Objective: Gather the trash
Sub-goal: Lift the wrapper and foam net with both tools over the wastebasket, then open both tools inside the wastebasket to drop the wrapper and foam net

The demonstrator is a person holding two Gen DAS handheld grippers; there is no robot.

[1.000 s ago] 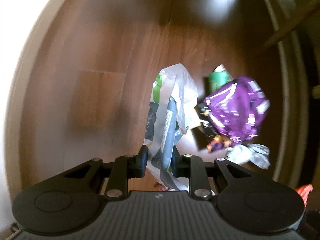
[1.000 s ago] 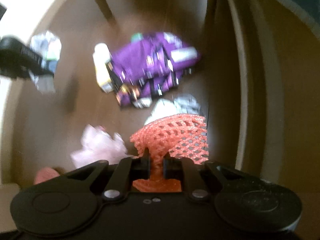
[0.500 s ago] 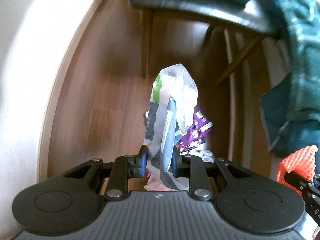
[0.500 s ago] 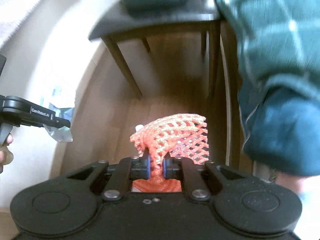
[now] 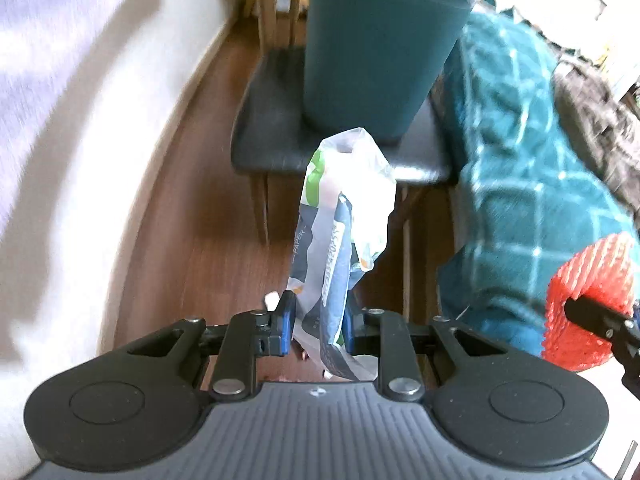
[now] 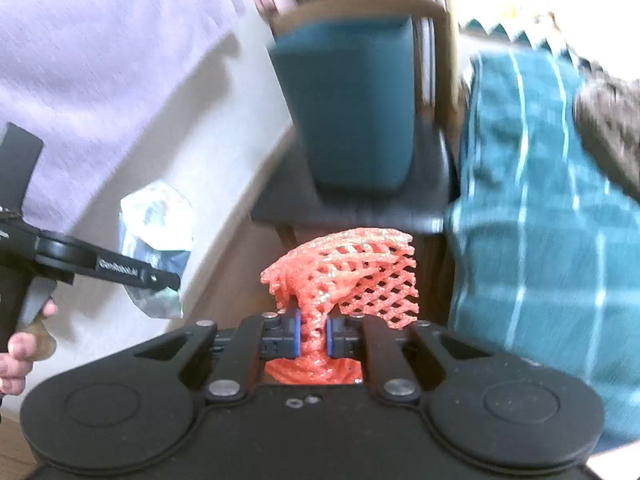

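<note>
My left gripper [image 5: 318,322] is shut on a crumpled plastic wrapper [image 5: 344,216], white with green and grey print, which sticks up between the pads. My right gripper [image 6: 312,336] is shut on an orange-red foam net [image 6: 352,276] that fans out above the pads. A tall teal bin [image 5: 380,40] stands on a dark chair seat [image 5: 272,132] ahead of both grippers. In the right wrist view the bin [image 6: 352,108] is straight ahead and the wrapper [image 6: 156,240] hangs at the left in the other gripper. The net [image 5: 588,304] shows at the right edge of the left wrist view.
A teal checked blanket [image 5: 532,168] hangs over furniture to the right of the chair. A white wall [image 5: 80,160] runs along the left, with brown wooden floor [image 5: 192,240] below. A hand [image 6: 20,352] grips the left tool's handle.
Both grippers rose high off the floor with their trash. The purple bag and other litter on the floor dropped out of view; the chair and teal bin came into view.
</note>
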